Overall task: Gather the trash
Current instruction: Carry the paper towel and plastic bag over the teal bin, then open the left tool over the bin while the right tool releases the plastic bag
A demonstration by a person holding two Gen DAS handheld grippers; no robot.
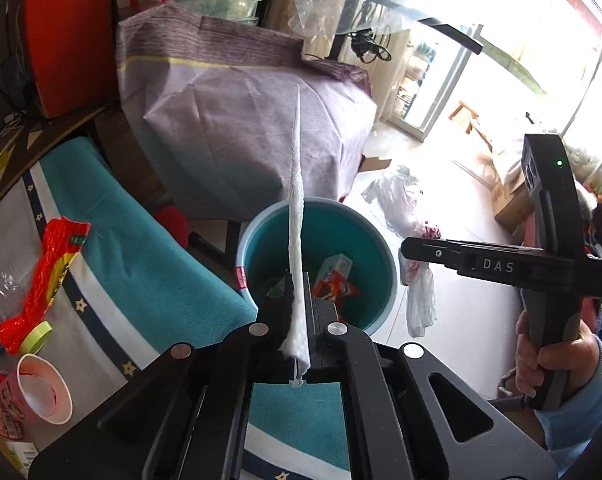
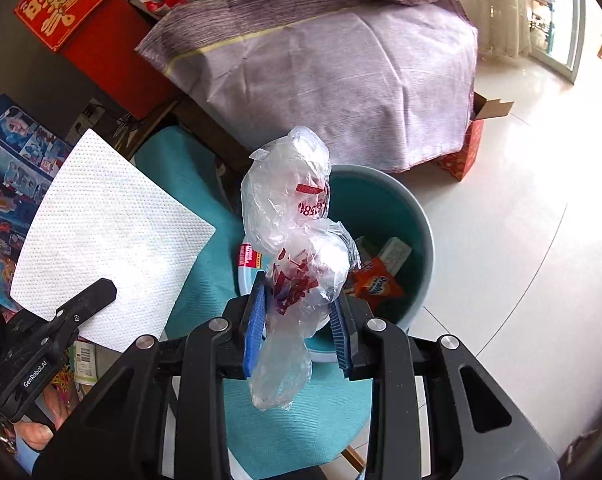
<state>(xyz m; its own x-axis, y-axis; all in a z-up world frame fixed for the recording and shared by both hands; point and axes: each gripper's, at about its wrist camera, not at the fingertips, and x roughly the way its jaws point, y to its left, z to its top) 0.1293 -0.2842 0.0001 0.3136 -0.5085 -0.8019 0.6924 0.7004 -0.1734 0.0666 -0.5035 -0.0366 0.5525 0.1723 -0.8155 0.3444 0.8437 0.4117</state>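
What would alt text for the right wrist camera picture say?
The right gripper clamps a crumpled clear plastic bag above a teal bin holding wrappers. At left, the left gripper holds a white paper towel.

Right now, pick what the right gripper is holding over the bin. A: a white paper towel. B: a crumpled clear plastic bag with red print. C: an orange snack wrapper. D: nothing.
B: the right gripper is shut on the crumpled clear plastic bag above the teal bin; the left gripper has the paper towel.
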